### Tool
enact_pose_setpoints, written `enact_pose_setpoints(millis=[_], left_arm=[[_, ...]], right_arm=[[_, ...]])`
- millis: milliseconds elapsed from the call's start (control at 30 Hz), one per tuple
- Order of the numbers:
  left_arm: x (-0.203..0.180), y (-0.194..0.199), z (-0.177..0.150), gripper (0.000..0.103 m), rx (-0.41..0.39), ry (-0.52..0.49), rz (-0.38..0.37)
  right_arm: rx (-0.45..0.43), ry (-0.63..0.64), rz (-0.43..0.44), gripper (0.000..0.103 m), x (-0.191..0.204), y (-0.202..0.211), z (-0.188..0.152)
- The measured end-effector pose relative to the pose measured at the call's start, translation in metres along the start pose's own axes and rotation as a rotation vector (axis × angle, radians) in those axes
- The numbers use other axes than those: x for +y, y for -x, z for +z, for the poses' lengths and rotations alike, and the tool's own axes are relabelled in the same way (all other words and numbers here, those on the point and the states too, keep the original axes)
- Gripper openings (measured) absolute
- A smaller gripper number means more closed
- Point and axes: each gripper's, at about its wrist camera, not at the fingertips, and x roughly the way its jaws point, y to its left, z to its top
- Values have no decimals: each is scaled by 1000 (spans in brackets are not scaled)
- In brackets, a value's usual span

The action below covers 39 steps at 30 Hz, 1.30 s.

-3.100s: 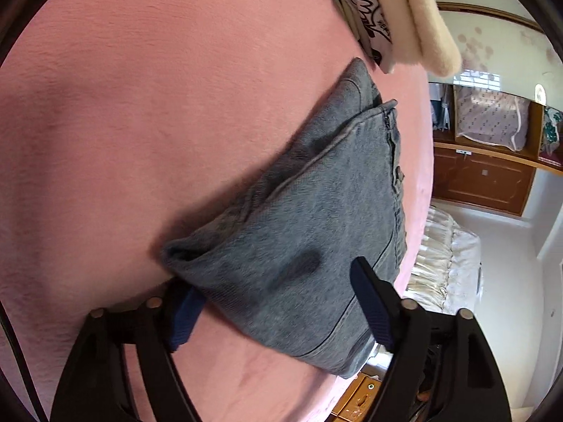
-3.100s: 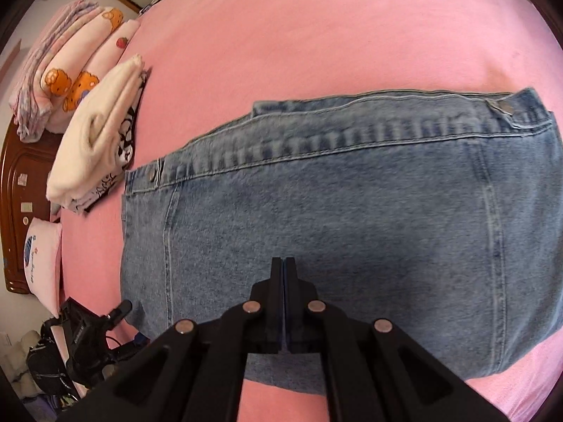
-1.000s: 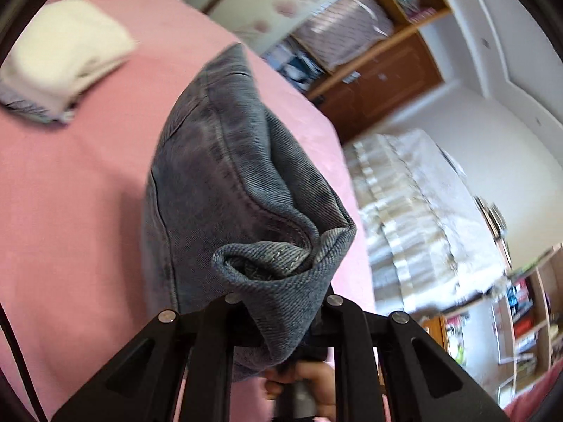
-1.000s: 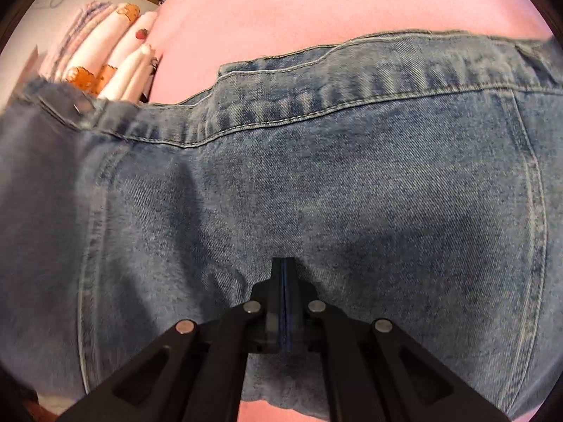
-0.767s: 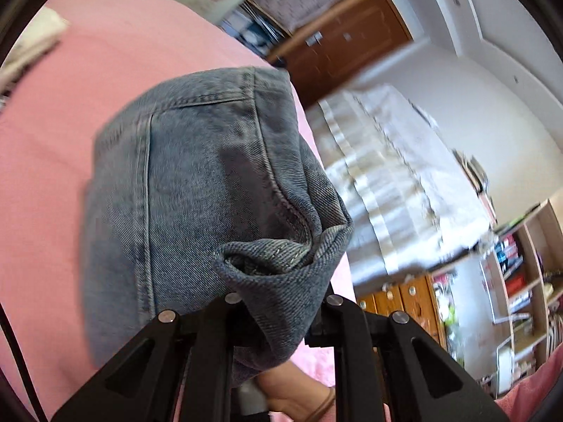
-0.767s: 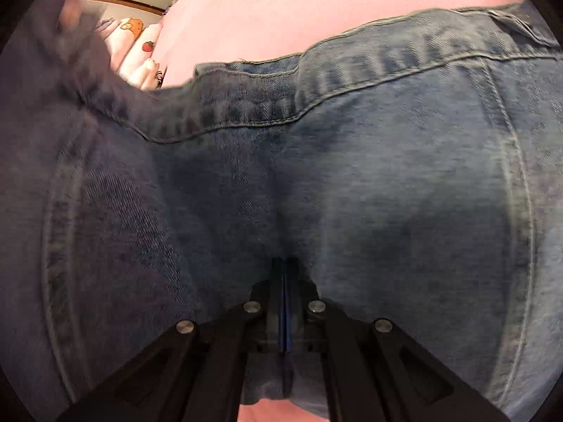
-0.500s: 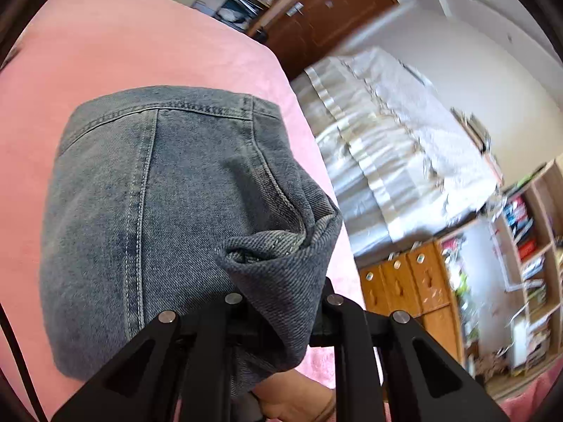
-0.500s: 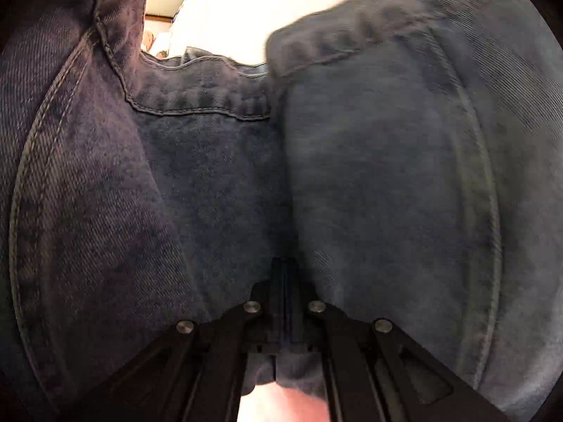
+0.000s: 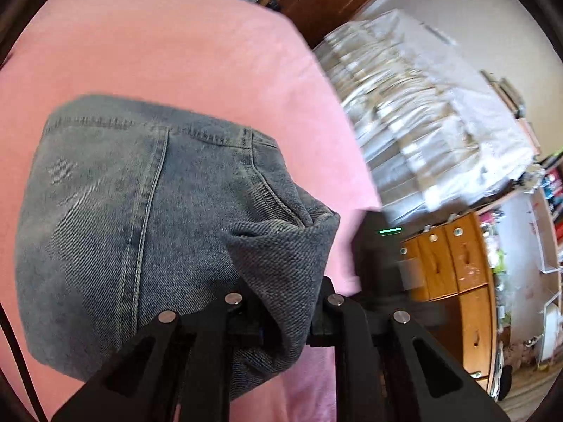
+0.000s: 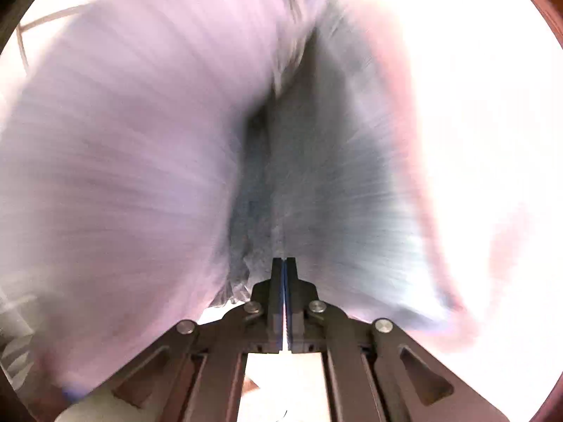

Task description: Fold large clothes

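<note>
On the pink bed [image 9: 183,52], I see the folded jeans [image 9: 116,218] lying, one bunched edge clamped in my left claw [image 9: 281,320]. Right claw [image 10: 284,263] fully together; denim view too blurred to tell a hold.

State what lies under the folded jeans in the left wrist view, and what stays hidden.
The folded jeans lie on the pink bedcover, which shows all around them. Whatever is directly beneath the denim is covered, and a bunched corner hides the left gripper jaws.
</note>
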Motion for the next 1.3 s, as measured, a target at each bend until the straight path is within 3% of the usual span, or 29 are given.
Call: enact_pose_setpoints(millis=[133,267,333,433,533,567,633,700,767,900,1133,1200,1267,1300], left_arm=[[-2,-16,-18,13,10,-26,80],[-7,-31,-33,13,6,-39,157],[-15,-35,-37,13,-4,-79,209],[-26,-35,-40,13,-28,-130,267],[-27,-33,-39,13,-37,-110,281],[-26,-33,-38,13,-44,-91,275],[-22,-30,-40,13,-53,-66,269],[-30,-38,-38,14,-58,-57,271],[-29,-37,-40,14,-50,-57,280],[-40,-47,-41,14,-34,-107,322],[-42,-51,-33,14,-10,-70,325],[-44,-51,-34,14,-9,-80,332],[-49,-54,-33,14,-8,-98,348],[-51,-53,-34,14,-12,-106,361]], right_arm=[[-89,-26,-38,0,-21,58,1],[-128,-60,-87,0,-43,89,11],[-134,-91,-72,0,-52,94,20],[-120,-160,22,1,-65,96,24],[-84,-159,11,6,-62,83,30],[-66,-161,5,13,-57,75,30],[-40,-174,7,44,-55,69,38],[-27,-192,-2,53,-59,66,47],[-30,-219,37,54,-58,65,52],[-57,-261,95,70,-60,69,57],[13,-215,48,72,-32,46,88],[34,-178,-12,72,-20,41,96],[49,-130,-79,64,-7,32,102],[53,-100,-113,47,0,29,104]])
